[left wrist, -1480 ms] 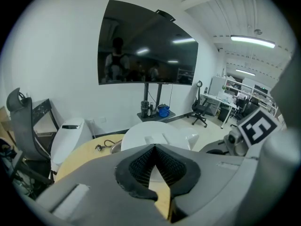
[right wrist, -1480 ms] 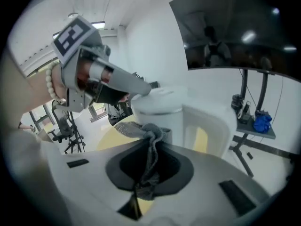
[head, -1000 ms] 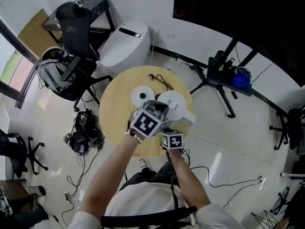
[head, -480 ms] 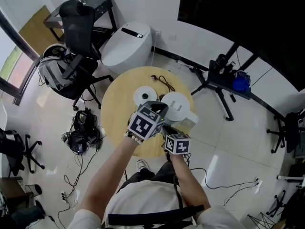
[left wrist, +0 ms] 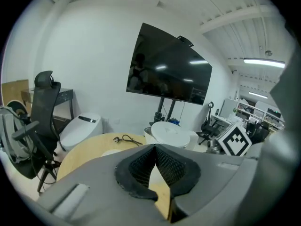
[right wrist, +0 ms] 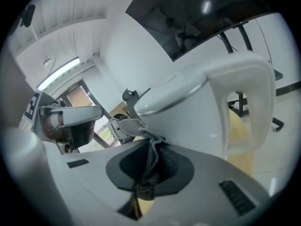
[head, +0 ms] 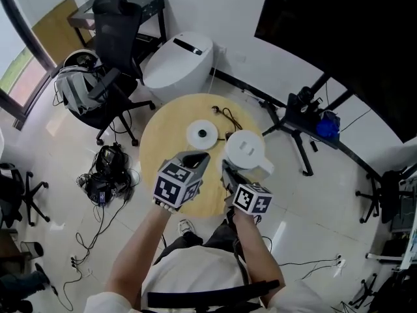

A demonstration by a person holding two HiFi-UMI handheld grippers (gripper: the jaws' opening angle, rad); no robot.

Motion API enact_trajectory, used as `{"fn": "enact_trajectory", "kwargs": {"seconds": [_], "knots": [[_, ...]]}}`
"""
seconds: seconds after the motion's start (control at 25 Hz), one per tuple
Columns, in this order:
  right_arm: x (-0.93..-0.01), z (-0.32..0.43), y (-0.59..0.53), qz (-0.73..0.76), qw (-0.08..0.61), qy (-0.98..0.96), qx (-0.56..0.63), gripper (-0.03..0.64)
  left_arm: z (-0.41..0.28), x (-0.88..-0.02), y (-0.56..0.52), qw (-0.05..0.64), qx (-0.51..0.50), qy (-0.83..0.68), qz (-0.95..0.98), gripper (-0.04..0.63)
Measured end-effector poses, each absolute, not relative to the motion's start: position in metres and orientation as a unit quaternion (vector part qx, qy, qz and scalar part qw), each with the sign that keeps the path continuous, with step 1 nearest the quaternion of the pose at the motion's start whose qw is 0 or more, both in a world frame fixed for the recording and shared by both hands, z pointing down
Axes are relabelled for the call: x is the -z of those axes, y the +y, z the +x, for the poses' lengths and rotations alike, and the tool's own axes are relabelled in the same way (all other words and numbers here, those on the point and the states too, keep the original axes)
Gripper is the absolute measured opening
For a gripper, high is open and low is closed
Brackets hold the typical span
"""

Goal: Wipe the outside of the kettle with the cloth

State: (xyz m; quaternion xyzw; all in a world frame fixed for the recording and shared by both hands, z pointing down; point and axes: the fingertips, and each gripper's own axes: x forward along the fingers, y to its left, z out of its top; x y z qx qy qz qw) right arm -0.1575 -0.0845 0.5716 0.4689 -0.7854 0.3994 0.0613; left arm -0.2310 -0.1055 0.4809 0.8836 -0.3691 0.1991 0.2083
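Observation:
The white kettle stands on the right side of the round wooden table. Up close in the right gripper view, the kettle shows its handle on the right. My right gripper is shut on a grey cloth, and the bunched cloth lies against the kettle's side below the lid. In the head view the right gripper sits at the kettle's near-left side. My left gripper hangs over the table left of the kettle, apart from it. Its jaws are shut with nothing between them.
The kettle's round white base lies on the table beside a black cable. Around the table are an office chair, a white pod-shaped unit, a tripod stand and loose cables on the floor.
My left gripper has drawn away from the kettle to the left and toward me. The right gripper has risen along the kettle's side with the cloth.

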Motion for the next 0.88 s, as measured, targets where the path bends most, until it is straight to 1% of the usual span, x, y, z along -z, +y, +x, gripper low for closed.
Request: {"fn": "enact_trajectory", "kwargs": {"seconds": [0.24, 0.48, 0.6, 0.72, 0.88], "knots": [[-0.652, -0.166, -0.088, 0.486, 0.110, -0.750, -0.435, 0.031, -0.242, -0.496, -0.079, 0.223, -0.209, -0.374, 0.875, 0.002], [-0.715, -0.176, -0.094, 0.519, 0.116, -0.700, -0.476, 0.031, -0.261, -0.507, -0.060, 0.232, -0.223, -0.381, 0.867, 0.002], [-0.730, -0.179, -0.098, 0.536, 0.085, -0.672, -0.503, 0.031, -0.272, -0.513, -0.052, 0.236, -0.233, -0.385, 0.861, 0.000], [-0.734, -0.181, -0.107, 0.543, 0.026, -0.646, -0.535, 0.031, -0.280, -0.517, -0.051, 0.236, -0.239, -0.389, 0.858, 0.002], [-0.701, -0.186, -0.122, 0.551, -0.036, -0.653, -0.519, 0.031, -0.291, -0.517, -0.052, 0.234, -0.239, -0.392, 0.857, 0.000]]}}
